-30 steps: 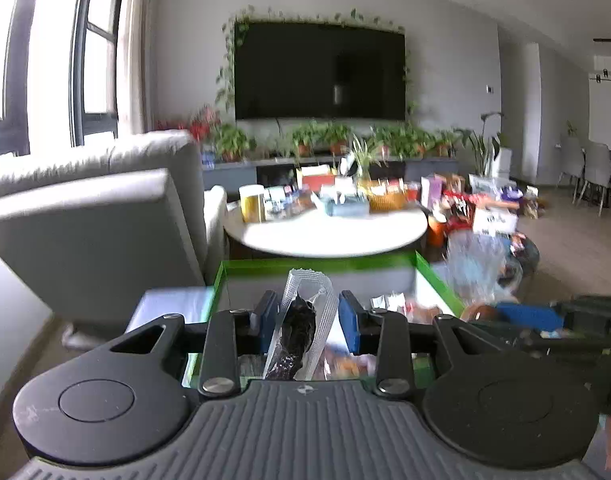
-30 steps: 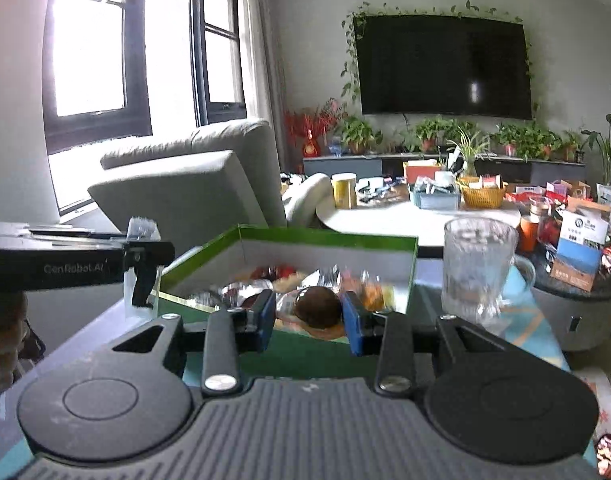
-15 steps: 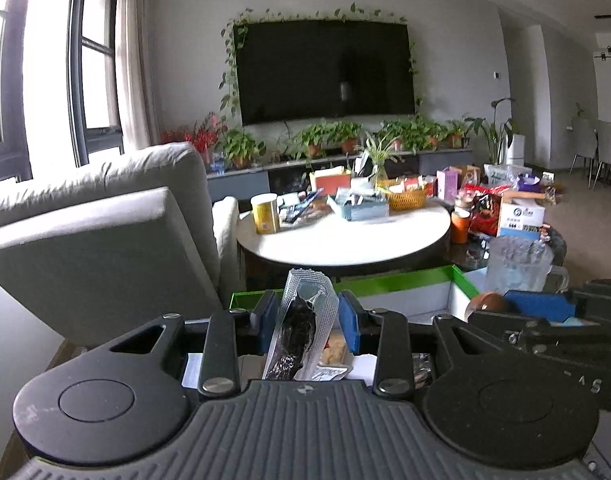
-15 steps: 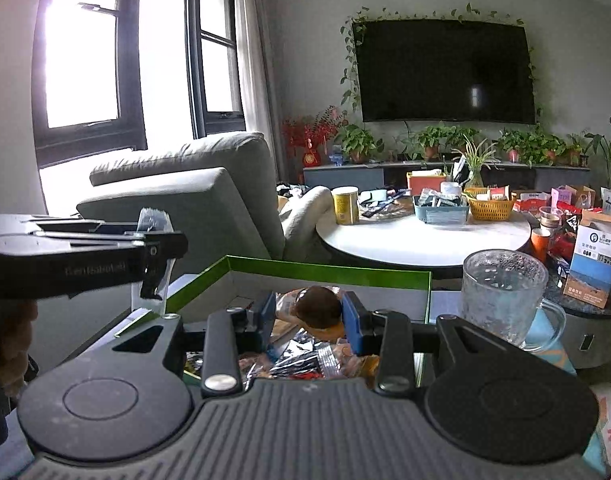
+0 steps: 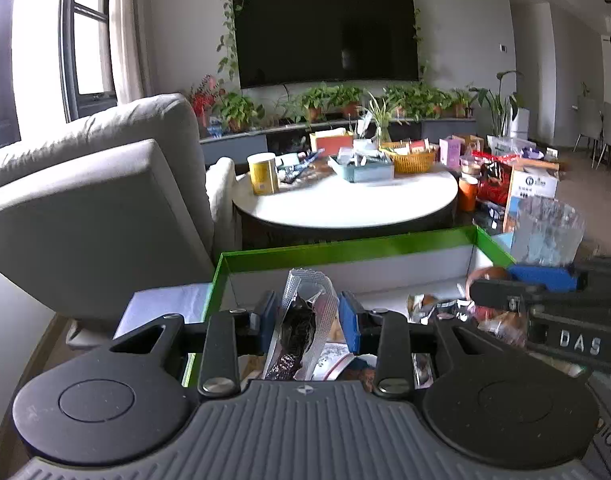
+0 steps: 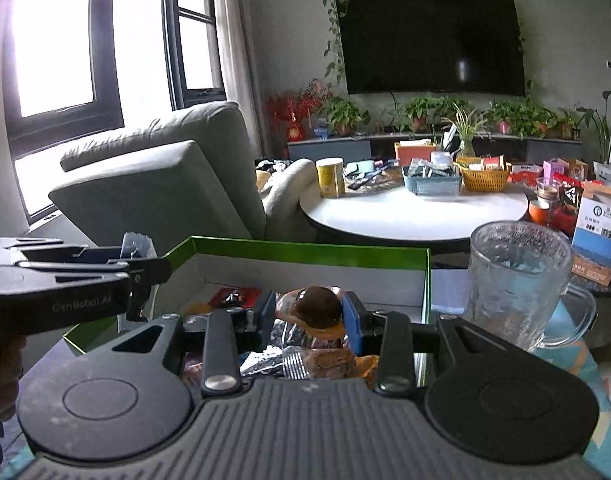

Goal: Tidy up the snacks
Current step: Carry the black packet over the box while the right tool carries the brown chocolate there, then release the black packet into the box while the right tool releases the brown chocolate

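Left gripper (image 5: 308, 316) clamps a clear sachet of dark snack (image 5: 303, 320) upright over the green-rimmed box (image 5: 345, 246). Right gripper (image 6: 308, 316) grasps a round brown wrapped snack (image 6: 319, 308) above the same box. Risk: grippers sit close, could collide; slick sachet may slip.

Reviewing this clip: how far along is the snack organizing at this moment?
Done: several wrapped snacks already lie in the green-rimmed box. In hand: the left gripper is shut on a clear packet with a dark snack, and the right gripper is shut on a round brown snack; both are over the box. Left: releasing these two. Whether more snacks wait outside the box cannot be told.
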{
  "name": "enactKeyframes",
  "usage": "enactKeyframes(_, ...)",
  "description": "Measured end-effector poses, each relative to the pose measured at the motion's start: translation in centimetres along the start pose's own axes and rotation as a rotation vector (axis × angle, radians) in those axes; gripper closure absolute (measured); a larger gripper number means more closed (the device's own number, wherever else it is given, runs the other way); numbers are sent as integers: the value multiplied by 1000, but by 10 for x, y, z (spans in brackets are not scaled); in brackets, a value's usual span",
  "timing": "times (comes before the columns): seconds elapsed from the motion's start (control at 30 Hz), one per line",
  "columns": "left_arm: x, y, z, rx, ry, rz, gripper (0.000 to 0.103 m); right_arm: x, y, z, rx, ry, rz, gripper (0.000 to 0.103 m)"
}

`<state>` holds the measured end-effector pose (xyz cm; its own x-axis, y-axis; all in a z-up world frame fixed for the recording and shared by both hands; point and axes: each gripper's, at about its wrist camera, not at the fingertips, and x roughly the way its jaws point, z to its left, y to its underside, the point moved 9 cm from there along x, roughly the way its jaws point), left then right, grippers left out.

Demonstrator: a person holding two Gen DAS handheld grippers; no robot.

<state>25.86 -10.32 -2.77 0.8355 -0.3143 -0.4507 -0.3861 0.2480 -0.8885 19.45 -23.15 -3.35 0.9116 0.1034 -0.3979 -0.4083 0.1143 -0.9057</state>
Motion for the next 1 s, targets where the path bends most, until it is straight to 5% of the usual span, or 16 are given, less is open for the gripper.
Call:
enactKeyframes(0.4,8,12,-7,43,-4,30,57,14,3,-5,24,37,31,63)
enactKeyframes(1.0,-47,31,-8,-20,-10,20,56,-30,22,23,-34,-2,22,59)
